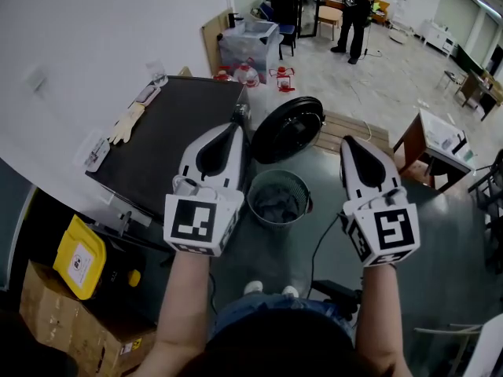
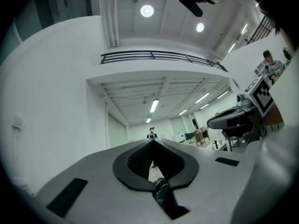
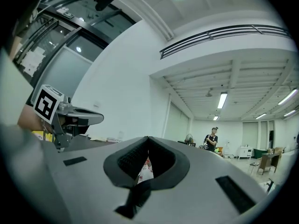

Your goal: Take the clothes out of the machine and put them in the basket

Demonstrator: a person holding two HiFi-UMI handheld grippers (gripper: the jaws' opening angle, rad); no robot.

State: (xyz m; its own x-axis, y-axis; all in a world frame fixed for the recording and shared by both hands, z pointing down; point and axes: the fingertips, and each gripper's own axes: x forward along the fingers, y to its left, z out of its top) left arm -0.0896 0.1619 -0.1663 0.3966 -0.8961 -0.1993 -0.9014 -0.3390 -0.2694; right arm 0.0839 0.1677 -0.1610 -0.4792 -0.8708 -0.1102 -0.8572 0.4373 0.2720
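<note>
Noted clenched, empty, above the basket [image 1: 254,203]: left gripper [image 1: 234,126], right gripper [image 1: 348,141]. Advise unclenching before reaching into machine [image 1: 177,132] left of basket.

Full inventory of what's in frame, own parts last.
machine: 1, black, left by the wall
door: 1, black, round, open at the machine's front
basket: 1, grey, on the floor between the grippers
clothes: count unclear, grey, in the basket
glove: 1, cream, on the machine's top
canister: 1, yellow, lower left
box: 1, brown cardboard, under the canister
bin: 1, clear, behind the machine
pallet: 1, wood, on the floor right of the door
bystander: 1, dark clothes, far end of the room
left gripper: 1, white, shut, empty
right gripper: 1, white, shut, empty
</note>
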